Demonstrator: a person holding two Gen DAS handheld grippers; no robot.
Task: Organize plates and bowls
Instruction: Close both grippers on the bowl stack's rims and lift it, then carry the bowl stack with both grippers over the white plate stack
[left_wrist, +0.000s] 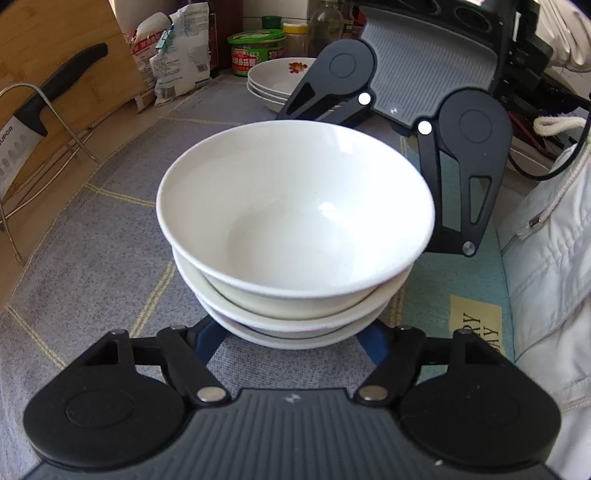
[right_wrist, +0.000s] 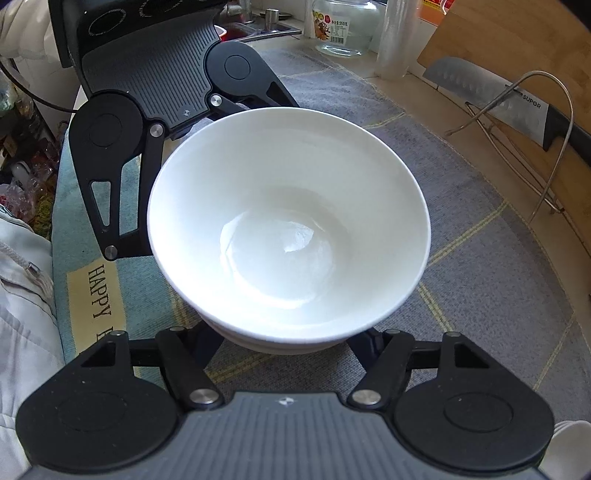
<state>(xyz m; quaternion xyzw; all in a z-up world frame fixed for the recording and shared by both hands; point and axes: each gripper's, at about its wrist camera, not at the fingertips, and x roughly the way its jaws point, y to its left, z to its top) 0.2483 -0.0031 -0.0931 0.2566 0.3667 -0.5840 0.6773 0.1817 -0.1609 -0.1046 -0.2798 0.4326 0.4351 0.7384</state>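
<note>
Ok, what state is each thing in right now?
bowl stack: nested, upright, empty on top, clamped from both sides.
left gripper: shut on the bowl stack's base.
right gripper: shut on the bowl stack's base.
plates: stacked at the back, untouched.
knife: parked in the wire rack.

A stack of white bowls (left_wrist: 295, 236) fills the middle, with the left gripper (left_wrist: 291, 341) closed on its bottom from the near side. The right gripper (left_wrist: 395, 114) reaches in opposite. More plates (left_wrist: 275, 79) sit behind on the grey mat (left_wrist: 110, 229).

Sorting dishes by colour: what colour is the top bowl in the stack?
Plain white, no pattern; the top bowl shows best in the right wrist view.
</note>
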